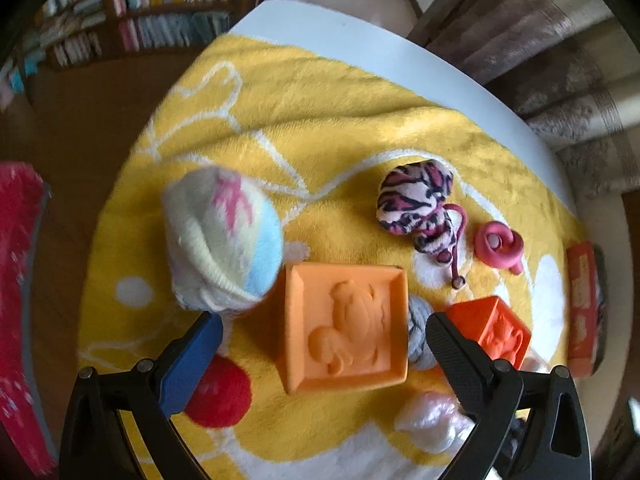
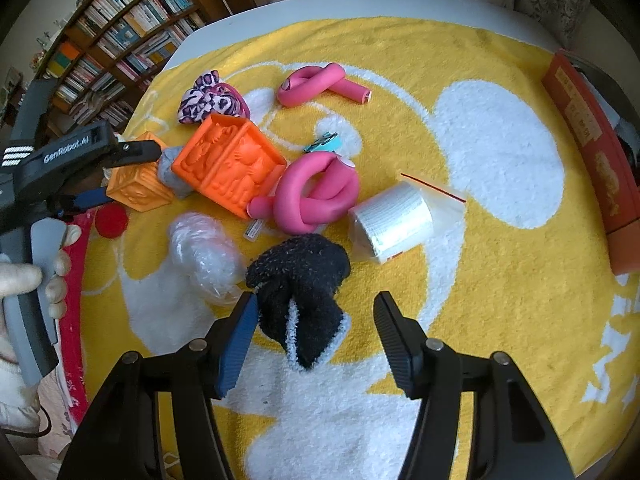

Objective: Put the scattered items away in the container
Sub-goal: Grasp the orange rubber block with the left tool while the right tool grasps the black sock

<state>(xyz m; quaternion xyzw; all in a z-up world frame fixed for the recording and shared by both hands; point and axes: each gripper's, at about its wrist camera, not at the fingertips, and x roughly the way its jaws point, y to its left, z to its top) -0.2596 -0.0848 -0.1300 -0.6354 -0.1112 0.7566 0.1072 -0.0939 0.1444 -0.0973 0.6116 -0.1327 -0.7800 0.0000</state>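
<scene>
Right gripper (image 2: 314,334) pitched steeply down, jaws part open; black sock (image 2: 300,288) between them, blue pad seemingly touching, long axis toward the camera, near the blanket's (image 2: 500,288) near edge. Left gripper (image 1: 324,344) open, straddling orange block (image 1: 344,328).

Yellow blanket (image 2: 460,52) with white cartoon shapes covers the white bench (image 2: 360,4) under the gripper. Bookshelf (image 2: 120,36) crammed with books sits up past it on the left, patterned curtain (image 1: 560,80) off to the right.
</scene>
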